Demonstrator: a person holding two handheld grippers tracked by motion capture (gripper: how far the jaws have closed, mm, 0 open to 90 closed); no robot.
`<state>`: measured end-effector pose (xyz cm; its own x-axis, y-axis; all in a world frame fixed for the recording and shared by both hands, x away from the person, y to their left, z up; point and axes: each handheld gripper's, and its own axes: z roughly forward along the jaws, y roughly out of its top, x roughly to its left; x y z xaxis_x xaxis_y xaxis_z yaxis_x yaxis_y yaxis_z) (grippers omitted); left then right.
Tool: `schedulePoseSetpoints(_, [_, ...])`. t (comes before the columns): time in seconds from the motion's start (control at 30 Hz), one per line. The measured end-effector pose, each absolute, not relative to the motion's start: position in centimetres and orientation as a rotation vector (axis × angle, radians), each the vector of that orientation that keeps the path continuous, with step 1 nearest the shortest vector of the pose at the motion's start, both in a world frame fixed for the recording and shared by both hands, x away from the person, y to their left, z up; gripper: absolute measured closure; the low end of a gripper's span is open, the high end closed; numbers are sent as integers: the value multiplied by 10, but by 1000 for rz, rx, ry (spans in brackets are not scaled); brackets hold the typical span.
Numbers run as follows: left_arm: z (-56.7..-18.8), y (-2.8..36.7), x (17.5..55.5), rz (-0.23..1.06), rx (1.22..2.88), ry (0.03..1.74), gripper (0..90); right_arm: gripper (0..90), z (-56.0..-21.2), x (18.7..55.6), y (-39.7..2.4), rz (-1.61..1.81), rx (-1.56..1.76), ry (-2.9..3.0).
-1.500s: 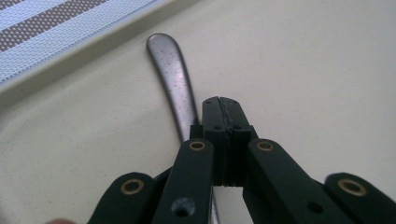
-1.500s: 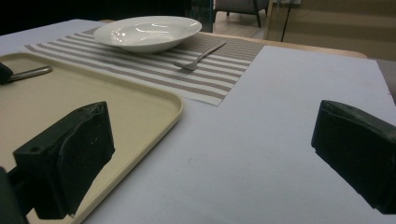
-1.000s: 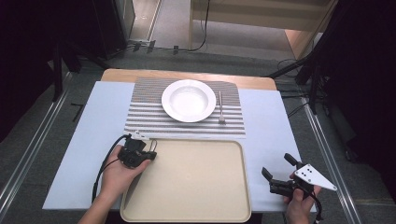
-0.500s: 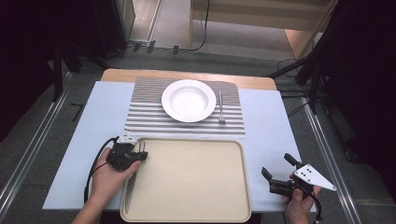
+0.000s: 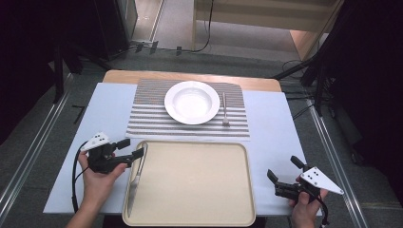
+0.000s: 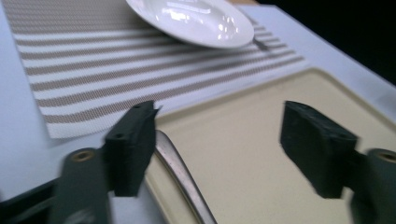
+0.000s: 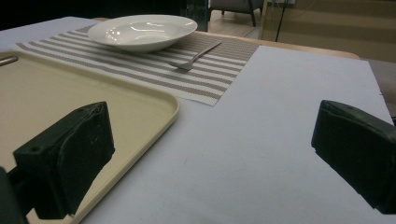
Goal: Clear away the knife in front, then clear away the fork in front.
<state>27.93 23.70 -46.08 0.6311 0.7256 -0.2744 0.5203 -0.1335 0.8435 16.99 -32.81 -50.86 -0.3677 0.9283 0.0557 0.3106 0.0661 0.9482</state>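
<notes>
Beige tray (image 5: 199,190); placemat (image 5: 152,118) — grey-striped

table (image 5: 190,76) | on it: blue sheet (image 5: 280,128) | carrying placemat (image 5: 147,118), tray (image 5: 199,190)

A grey carpeted floor (image 5: 180,28) surrounds the wooden table (image 5: 190,76), which wears a pale blue cover (image 5: 275,123). Metal rails (image 5: 28,147) run along the floor past the table's left and right edges. Beyond the far edge stands light wooden furniture (image 5: 266,9), with black cables (image 5: 199,47) trailing near it. Both sides lie in deep shadow.
</notes>
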Motion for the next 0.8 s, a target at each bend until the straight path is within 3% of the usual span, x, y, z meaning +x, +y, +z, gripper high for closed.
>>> schedulePoseSetpoints(0.03, [-460, 240, 278, 240, 1788, 992, 129, 0, -509, 170, -328, 1313, 1238, 1745])
schedulePoseSetpoints(0.1, [-459, 247, 273, 287, 1796, 963, 0, 0, -508, 170, -328, 1313, 1241, 1745])
schedulePoseSetpoints(0.8, [-460, 298, 244, 547, 1681, 876, 0, 0, -490, 179, -319, 1334, 1198, 1762])
